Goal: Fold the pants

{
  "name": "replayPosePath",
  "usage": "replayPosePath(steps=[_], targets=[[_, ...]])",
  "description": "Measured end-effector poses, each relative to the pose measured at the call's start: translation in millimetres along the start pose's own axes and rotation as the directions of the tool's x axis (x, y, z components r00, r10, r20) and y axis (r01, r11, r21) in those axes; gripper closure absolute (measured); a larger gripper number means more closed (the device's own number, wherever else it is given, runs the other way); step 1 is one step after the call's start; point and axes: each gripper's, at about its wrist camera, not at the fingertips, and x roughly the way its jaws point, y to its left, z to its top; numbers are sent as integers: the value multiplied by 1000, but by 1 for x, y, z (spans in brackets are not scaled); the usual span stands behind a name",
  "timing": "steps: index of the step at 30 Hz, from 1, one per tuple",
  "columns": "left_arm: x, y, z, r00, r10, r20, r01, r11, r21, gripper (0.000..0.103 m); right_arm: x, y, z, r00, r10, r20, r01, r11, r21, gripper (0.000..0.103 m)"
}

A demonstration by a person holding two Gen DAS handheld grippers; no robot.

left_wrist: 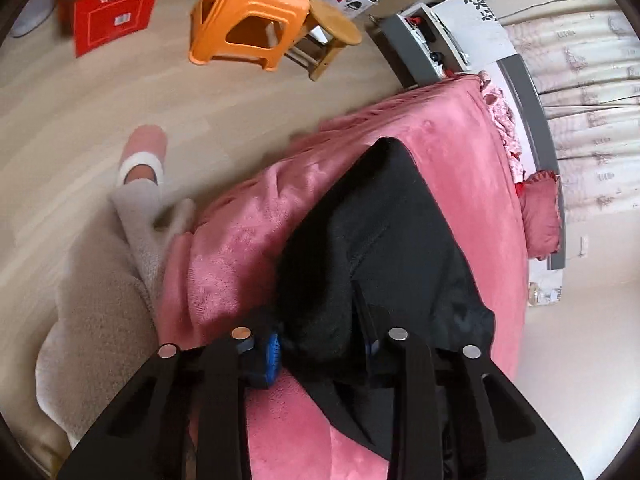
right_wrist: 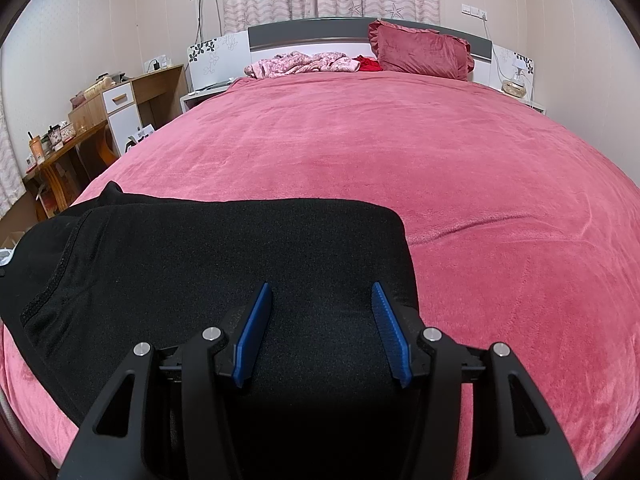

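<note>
The black pants (right_wrist: 224, 252) lie on the pink bed cover (right_wrist: 440, 168) near its front edge, with a folded edge at the right. My right gripper (right_wrist: 322, 296) is open, its blue pads (right_wrist: 256, 320) spread just above the black cloth. In the left wrist view the pants (left_wrist: 400, 220) stretch away across the bed. My left gripper (left_wrist: 320, 344) has a bunched fold of the black cloth between its fingers; one blue pad (left_wrist: 272, 356) shows at the left, the other is mostly hidden.
A person's leg in beige trousers (left_wrist: 136, 216) stands by the bed. An orange stool (left_wrist: 248, 12), a wooden stool (left_wrist: 332, 28) and a red box (left_wrist: 116, 8) are on the floor. A red pillow (right_wrist: 420, 48) and pink clothes (right_wrist: 300, 62) lie at the headboard.
</note>
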Motion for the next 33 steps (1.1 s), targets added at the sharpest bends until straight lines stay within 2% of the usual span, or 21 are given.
replayPosePath(steps=[1,5,10,15,18,20,23,24,30,33], targets=[[-3,-4,-1,1000,-13,11,12,1000,28,81,0,0,0,1000,1,0,-1,1000,1,50],[-14,-23,-4,997,-62,40,57,991,125,84,0,0,0,1000,6,0,-6,1000,1,48],[-27,-41,-11,988,-130,80,116,980,165,87,-1,0,1,1000,15,0,-15,1000,2,47],[-43,-69,-19,969,-228,100,203,956,210,88,-1,1,1,1000,18,-2,-18,1000,-4,42],[-57,-96,-28,947,-306,101,269,923,274,88,-3,5,3,1000,8,-9,-8,1000,-17,33],[-65,-121,-37,927,-365,82,320,887,333,88,-7,8,5,1000,-1,-15,1,1000,-28,24],[-69,-150,-51,904,-426,35,378,836,397,88,-14,8,9,1000,10,-15,-10,1000,-2,22],[-68,-165,-59,896,-445,-4,405,811,422,88,-16,7,11,1000,17,-11,-17,1000,11,22],[-49,-218,-97,872,-465,-154,474,723,502,88,-29,3,24,998,57,26,-60,994,89,22],[-32,-236,-120,857,-458,-235,509,687,518,88,-30,5,29,992,125,25,-127,984,125,22]])
